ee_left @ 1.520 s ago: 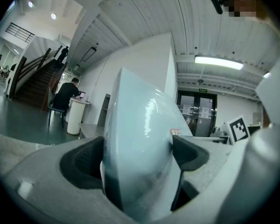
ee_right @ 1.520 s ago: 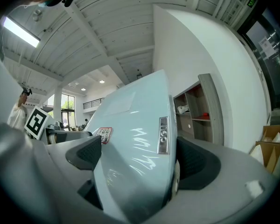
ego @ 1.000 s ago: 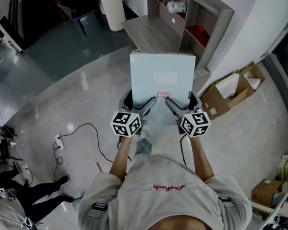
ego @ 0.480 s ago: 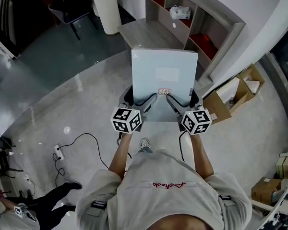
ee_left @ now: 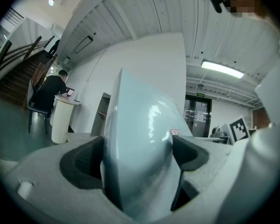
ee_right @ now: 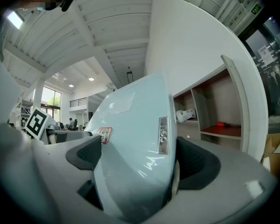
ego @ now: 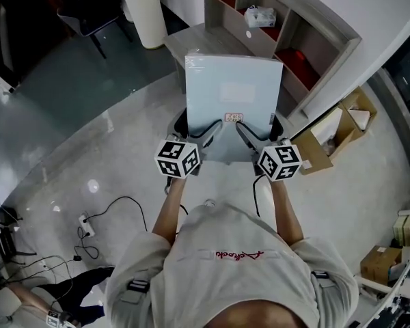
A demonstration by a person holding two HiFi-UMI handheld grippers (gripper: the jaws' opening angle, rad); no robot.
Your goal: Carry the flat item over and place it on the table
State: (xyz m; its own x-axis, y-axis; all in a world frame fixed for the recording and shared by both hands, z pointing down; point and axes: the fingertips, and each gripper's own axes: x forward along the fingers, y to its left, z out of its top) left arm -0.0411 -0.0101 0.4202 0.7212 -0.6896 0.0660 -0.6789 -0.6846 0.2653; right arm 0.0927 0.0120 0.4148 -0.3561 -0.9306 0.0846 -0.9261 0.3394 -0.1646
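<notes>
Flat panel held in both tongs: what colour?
Pale blue flat panel, clearest in the head view.

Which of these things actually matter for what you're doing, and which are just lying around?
Part of the job: pale blue panel, clamped at its near edge by the left gripper and the right gripper; grey table ahead.

Just lying about: cardboard boxes, floor cable, white bin, tissue box.

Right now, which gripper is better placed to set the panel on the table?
Left gripper, marginally: it and the right gripper both clamp the panel, but the table lies ahead-left.
</notes>
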